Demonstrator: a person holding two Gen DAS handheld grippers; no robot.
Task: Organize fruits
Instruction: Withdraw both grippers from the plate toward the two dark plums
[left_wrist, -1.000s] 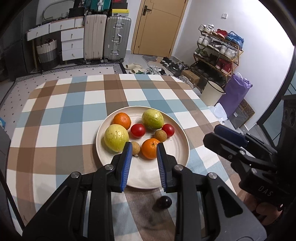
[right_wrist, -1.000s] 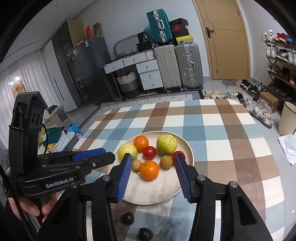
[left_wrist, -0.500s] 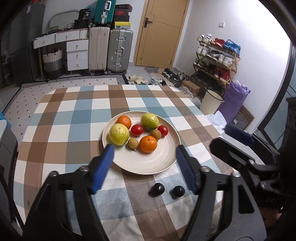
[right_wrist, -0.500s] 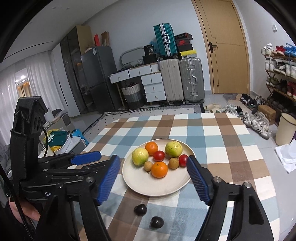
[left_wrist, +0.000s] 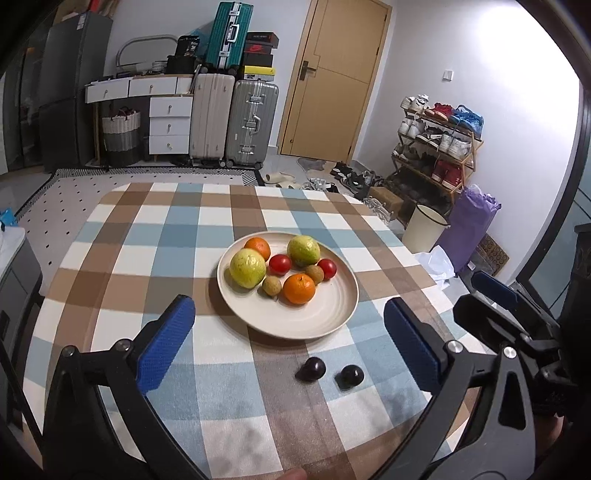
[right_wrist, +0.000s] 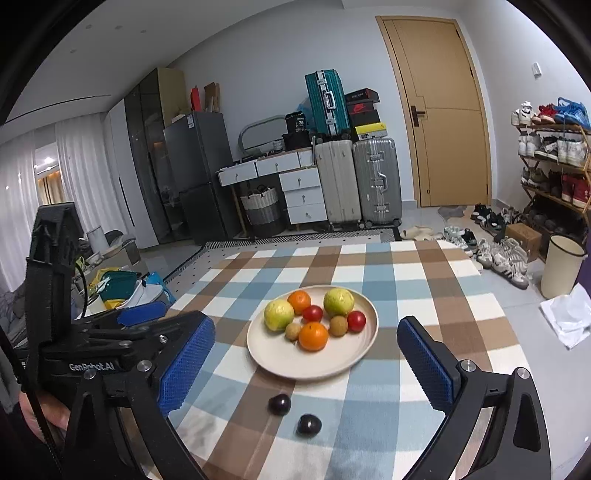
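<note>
right now my left gripper (left_wrist: 288, 343) hangs spread wide above the near edge of the checked tablecloth (left_wrist: 110, 280), holding nothing, its blue pads (left_wrist: 166, 343) far apart. my right gripper (right_wrist: 306, 362) is just as wide and just as bare, beside it on the right.

nearest to me, between the left fingers, lie two dark round fruits on the cloth: one dark plum (left_wrist: 312, 368) and a second dark plum (left_wrist: 351, 376) just beside it, apart from each other and close to the near rim of the plate. both are round, so i cannot give them a long axis or a heading.

beyond them sits the cream plate (left_wrist: 317, 317), its front half bare. the fruit is bunched at the back half: an orange (left_wrist: 299, 288) nearest, a small brown fruit (left_wrist: 271, 286) to its left and another brown fruit (left_wrist: 314, 273) behind it, then a yellow-green guava (left_wrist: 247, 267), two tomatoes (left_wrist: 280, 264), a second guava (left_wrist: 303, 251) and a far orange (left_wrist: 258, 247). they crowd together, several touching.

nothing stands between my fingers and the plums.

past the table, on the floor, are suitcases (left_wrist: 251, 122), a white drawer unit (left_wrist: 170, 122), a wooden door (left_wrist: 332, 81), a shoe rack (left_wrist: 436, 144) and a cream bin (left_wrist: 423, 227).
</note>
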